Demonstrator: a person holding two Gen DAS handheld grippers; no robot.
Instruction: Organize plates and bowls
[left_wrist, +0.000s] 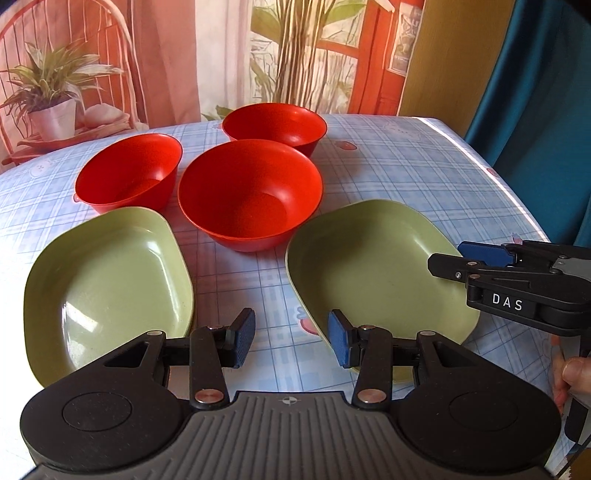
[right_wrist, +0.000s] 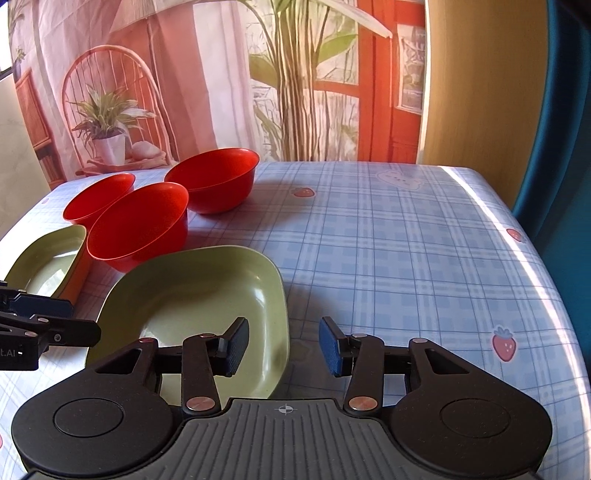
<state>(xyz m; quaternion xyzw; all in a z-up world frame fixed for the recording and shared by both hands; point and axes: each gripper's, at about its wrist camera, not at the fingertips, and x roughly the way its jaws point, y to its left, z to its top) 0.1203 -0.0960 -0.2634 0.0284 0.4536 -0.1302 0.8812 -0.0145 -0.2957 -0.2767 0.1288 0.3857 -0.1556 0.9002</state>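
Observation:
Three red bowls stand on the table: a near one (left_wrist: 249, 194) (right_wrist: 138, 225), a left one (left_wrist: 129, 171) (right_wrist: 98, 197) and a far one (left_wrist: 275, 127) (right_wrist: 212, 179). A green plate (left_wrist: 107, 284) (right_wrist: 44, 262) lies at the left, seemingly a stack of two. Another green plate (left_wrist: 373, 273) (right_wrist: 195, 295) lies at the right. My left gripper (left_wrist: 291, 341) is open and empty, low between the two plates. My right gripper (right_wrist: 282, 345) is open and empty over the right plate's right edge; in the left wrist view it (left_wrist: 448, 258) appears at the right.
The table (right_wrist: 406, 240) has a blue checked cloth with strawberry prints; its right edge is lit by sun. A printed backdrop with a plant and chair (right_wrist: 107, 122) hangs behind. A blue curtain (right_wrist: 569, 147) hangs at the right.

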